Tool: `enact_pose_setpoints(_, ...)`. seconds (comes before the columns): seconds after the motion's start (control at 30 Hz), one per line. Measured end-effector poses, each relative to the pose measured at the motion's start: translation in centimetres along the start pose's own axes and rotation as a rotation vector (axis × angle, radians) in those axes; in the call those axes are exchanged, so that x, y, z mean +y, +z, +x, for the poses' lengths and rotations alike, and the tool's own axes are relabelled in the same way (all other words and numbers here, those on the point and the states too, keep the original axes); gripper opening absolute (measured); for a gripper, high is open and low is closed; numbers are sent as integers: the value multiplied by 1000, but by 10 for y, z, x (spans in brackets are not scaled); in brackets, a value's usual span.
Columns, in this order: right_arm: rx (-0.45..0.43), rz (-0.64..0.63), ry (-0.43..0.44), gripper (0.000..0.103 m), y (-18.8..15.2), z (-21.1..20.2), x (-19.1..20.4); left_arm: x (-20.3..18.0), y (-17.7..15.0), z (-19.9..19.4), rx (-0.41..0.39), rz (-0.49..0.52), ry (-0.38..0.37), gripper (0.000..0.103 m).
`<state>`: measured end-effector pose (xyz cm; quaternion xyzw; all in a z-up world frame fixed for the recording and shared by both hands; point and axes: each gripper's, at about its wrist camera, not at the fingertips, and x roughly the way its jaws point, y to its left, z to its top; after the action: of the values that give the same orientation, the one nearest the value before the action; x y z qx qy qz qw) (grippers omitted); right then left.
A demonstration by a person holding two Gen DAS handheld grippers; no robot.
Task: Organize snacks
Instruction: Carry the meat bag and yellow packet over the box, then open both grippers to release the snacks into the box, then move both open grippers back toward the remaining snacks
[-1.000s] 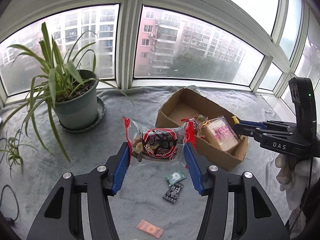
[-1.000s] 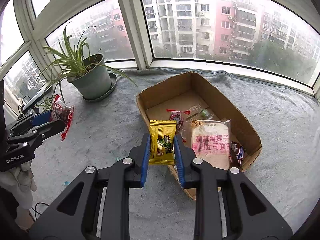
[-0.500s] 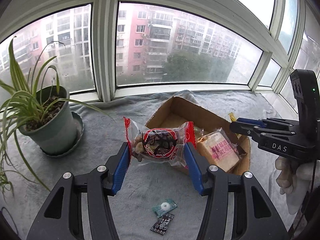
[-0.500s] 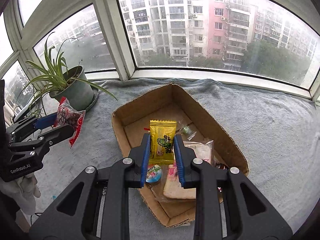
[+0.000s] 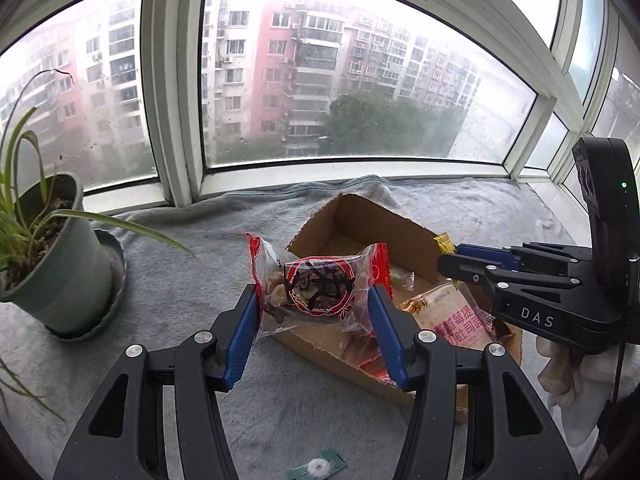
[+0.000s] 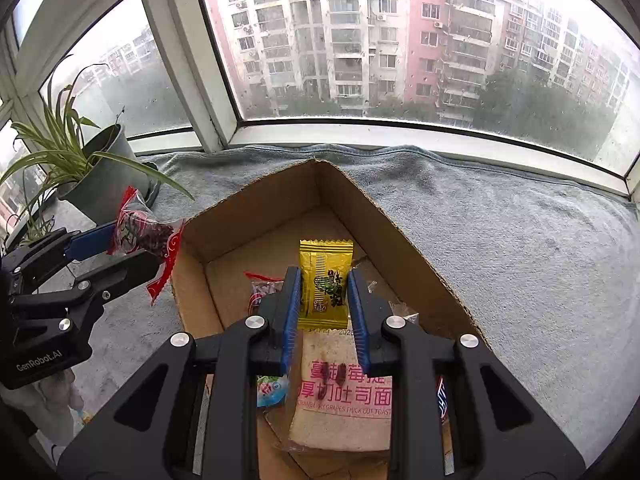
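My left gripper is shut on a clear red-edged snack packet and holds it just over the near left edge of an open cardboard box. My right gripper is shut on a yellow snack packet above the inside of the cardboard box. In the box lie a toast bread pack, a small red packet and a blue-white candy. The left gripper with its packet also shows in the right wrist view. The right gripper shows in the left wrist view.
A potted spider plant in a saucer stands on the grey cloth at the left, also in the right wrist view. A small green packet lies on the cloth near me. Window frames close off the far side.
Both grippers have moved forward toward the box. The right one now hangs over the box interior, and the left one has reached the box's near left edge. Both grips are unchanged.
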<state>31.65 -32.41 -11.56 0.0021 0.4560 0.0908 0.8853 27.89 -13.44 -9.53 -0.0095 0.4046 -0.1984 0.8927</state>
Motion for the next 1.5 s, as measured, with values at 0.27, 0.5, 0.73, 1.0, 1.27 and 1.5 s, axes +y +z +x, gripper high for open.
enact_pose_setpoints(0.27, 30, -2, -15, 25, -2, 16, -4, -6, 1, 17, 28, 12, -2, 54)
enact_pose_setpoints(0.5, 33, 3, -41, 38, -4, 15, -8, -9, 1, 22, 45, 24, -2, 58)
enact_pose_setpoints(0.73, 14, -2, -67, 66, -3, 9, -9, -11, 1, 23, 51, 34, 8, 64)
enact_pose_setpoints(1.0, 10, -27, -92, 81, -4, 5, -3, -11, 0, 20, 48, 38, 11, 65)
enact_pose_setpoints(1.27, -10, -34, -94, 82, -6, -13, 3, -12, -2, 4, 31, 48, 20, 65)
enact_pose_setpoints(1.5, -50, -53, -85, 82, -10, -41, 17, -11, -5, -24, -3, 53, 27, 65)
